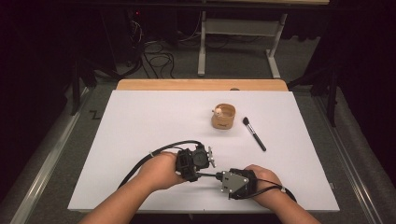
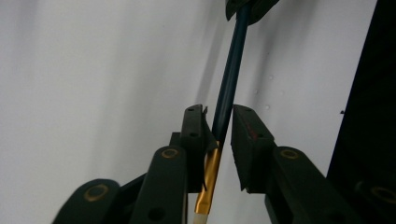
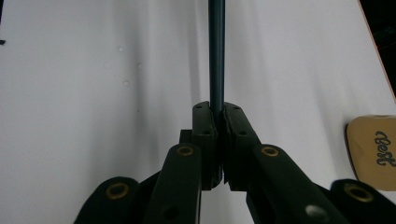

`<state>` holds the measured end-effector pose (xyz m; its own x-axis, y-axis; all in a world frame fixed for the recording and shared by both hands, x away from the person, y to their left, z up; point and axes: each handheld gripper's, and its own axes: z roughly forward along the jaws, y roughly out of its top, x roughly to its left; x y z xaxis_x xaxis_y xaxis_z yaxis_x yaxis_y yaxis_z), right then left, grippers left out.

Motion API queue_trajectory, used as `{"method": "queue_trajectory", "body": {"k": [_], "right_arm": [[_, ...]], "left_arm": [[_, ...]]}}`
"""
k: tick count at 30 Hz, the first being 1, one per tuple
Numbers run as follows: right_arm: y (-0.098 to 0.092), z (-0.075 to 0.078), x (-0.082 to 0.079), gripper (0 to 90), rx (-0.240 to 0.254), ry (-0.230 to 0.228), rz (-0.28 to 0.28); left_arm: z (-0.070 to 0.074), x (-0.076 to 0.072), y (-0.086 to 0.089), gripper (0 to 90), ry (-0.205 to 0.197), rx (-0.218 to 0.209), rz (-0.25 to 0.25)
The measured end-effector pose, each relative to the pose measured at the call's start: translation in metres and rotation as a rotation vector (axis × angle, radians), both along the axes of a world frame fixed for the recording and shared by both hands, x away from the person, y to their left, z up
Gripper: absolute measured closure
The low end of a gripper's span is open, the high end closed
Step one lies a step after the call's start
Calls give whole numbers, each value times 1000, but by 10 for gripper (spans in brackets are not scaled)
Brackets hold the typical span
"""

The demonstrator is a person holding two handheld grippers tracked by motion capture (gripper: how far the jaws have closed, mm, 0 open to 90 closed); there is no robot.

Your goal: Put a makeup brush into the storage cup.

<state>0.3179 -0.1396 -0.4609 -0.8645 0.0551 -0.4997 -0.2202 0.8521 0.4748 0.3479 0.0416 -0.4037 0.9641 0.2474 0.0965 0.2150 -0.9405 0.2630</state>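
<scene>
- The white surface [image 1: 140, 140] takes up most of the high view, with a strip of bare wood showing along its far edge.
- The person's two forearms come in over the near edge, and the hands meet close together near the middle of that edge.
- The left gripper [image 1: 201, 175] sits in the left hand [image 1: 161, 170], pointing across toward the other hand. In the left gripper view its jaws stand a little apart around a thin brush [image 2: 229, 88]: the dark handle runs up between them, touching the left jaw, with a gap on the right. The gold ferrule lies low between the jaws.
- The right gripper [image 1: 217, 176], topped with a grey three-cornered plate, is held in the right hand [image 1: 264, 182] and points back at the left one. In the right gripper view its jaws are pressed together on the dark handle of the same brush, which runs straight up away from them.
- So the thin brush hangs between the two grippers, above the surface near its near edge.
- A round wooden cup [image 1: 223, 116] stands toward the far edge, right of the middle, with something small and pale inside at its rim.
- A black makeup brush [image 1: 254, 134] lies flat just beside the cup on its right, bristles toward the far edge.
</scene>
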Motion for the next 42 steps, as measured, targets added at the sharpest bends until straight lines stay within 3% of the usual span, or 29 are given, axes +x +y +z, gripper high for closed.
{"method": "queue_trajectory", "body": {"k": [8, 21, 28, 42], "right_arm": [[-1, 0, 0, 863, -20, -15, 2], [-5, -1, 1, 863, -17, 1, -17], [-11, -1, 3, 863, -28, -7, -31], [-26, -1, 5, 863, -40, -15, -63]], "left_arm": [[3, 2, 3, 511, -33, -17, 24], [2, 4, 14, 261, -32, -38, 57], [3, 6, 23, 165, -35, -38, 92], [-5, 9, 39, 91, -27, -14, 130]]}}
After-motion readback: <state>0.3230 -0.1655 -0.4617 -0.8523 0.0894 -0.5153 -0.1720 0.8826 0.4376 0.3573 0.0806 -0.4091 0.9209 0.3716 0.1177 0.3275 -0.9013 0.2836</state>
